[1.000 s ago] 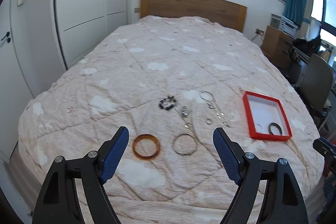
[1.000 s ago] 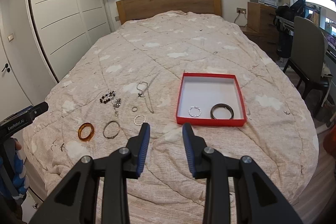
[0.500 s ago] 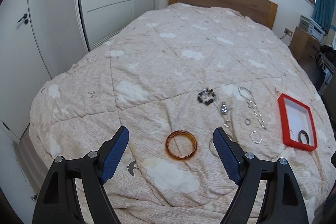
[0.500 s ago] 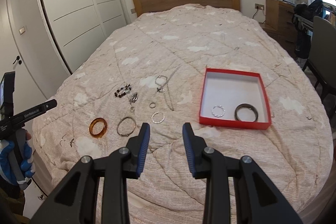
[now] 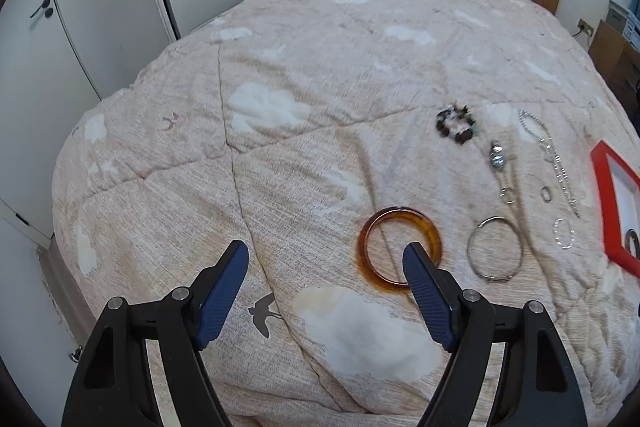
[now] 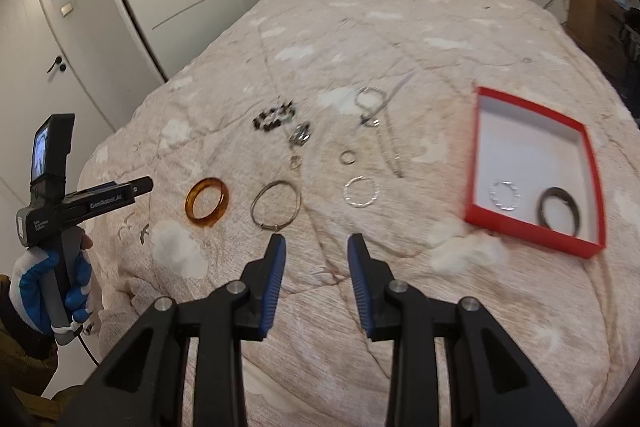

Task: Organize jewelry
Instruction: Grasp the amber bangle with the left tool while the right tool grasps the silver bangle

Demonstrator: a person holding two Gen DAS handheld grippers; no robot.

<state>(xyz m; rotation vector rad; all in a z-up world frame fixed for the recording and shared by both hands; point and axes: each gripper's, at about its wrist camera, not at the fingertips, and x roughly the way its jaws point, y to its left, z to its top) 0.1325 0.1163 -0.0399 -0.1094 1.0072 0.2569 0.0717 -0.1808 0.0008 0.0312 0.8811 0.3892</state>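
Note:
Jewelry lies spread on a pink quilted bed (image 5: 280,195). My left gripper (image 5: 326,249) hovers low over it, jaws wide and closing, only bare quilt between them. Its right finger overlaps the near rim of an amber bangle (image 5: 394,213). Right of that lies a thin silver bangle (image 5: 496,219). My right gripper (image 6: 317,239) is open and empty, just short of the silver bangle (image 6: 272,225), with the amber bangle (image 6: 206,183) to its left. A red box (image 6: 532,231) at the right holds a small silver ring (image 6: 493,193) and a dark bangle (image 6: 558,191).
Farther back lie a dark beaded bracelet (image 6: 272,119), a chain necklace (image 6: 384,131), a twisted silver hoop (image 6: 347,193) and small rings. A gloved hand (image 6: 44,279) holds the left gripper at the bed's left edge. White wardrobe doors stand left, a wooden headboard behind.
Both grippers have dropped and tilted down toward the quilt. The left one has slid left so the amber bangle sits by its right finger. The right one has shifted left, off the red box.

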